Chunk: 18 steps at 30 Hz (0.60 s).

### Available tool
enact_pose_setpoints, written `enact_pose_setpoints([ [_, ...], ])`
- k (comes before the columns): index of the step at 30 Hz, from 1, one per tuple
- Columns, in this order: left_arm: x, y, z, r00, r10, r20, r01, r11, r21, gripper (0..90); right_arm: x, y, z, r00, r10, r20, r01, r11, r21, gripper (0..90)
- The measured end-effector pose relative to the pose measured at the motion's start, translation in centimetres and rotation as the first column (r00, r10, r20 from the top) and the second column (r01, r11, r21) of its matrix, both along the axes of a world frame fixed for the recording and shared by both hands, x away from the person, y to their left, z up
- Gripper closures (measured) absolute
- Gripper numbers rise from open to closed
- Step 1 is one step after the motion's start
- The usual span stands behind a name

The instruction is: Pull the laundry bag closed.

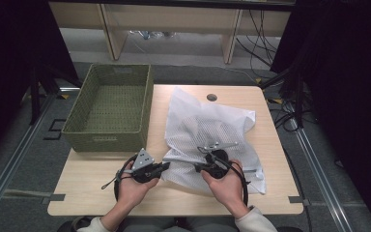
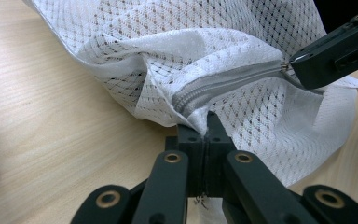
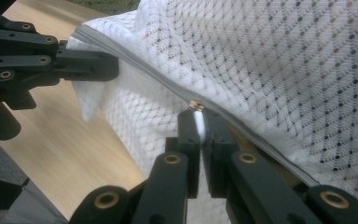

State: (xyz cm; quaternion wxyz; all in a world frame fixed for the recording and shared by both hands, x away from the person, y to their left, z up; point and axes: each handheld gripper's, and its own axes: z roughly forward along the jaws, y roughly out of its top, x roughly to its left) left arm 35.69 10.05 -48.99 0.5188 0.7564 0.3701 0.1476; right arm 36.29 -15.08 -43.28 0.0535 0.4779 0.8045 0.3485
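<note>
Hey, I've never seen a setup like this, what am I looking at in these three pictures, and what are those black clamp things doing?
A person sits at a wooden table with a hand-held gripper in each hand. One picture looks down from above; the other two come from cameras riding on the grippers. On the table lie a white mesh laundry bag and a green woven basket. The left hand-held gripper is shut on the bag's fabric at the end of the grey zipper. The right hand-held gripper is shut on the zipper pull.
</note>
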Motion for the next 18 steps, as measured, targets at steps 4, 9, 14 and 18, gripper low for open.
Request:
enact_pose_setpoints([
  [4,0.08,0.02,-0.07,1.0000,-0.007,-0.002,0.007,1.0000,-0.002,88.6,0.06,-0.33,-0.01,0.9998,0.014,0.015,-0.013,1.000,-0.021,87.9],
  [9,0.06,0.05,-0.08,1.0000,-0.001,0.000,0.001,1.0000,0.004,88.6,-0.03,-0.34,-0.02,0.9999,0.010,0.009,-0.010,1.000,-0.007,87.9],
  [14,0.11,0.19,-0.08,1.0000,0.000,-0.006,0.000,0.9999,0.011,88.6,-0.20,-0.39,0.10,1.0000,-0.006,0.003,0.006,1.000,-0.017,87.9],
  [18,0.11,0.19,-0.10,1.0000,0.004,-0.007,-0.004,0.9999,0.015,88.6,-0.17,-0.66,0.09,1.0000,0.004,0.008,-0.004,1.000,-0.023,87.9],
])
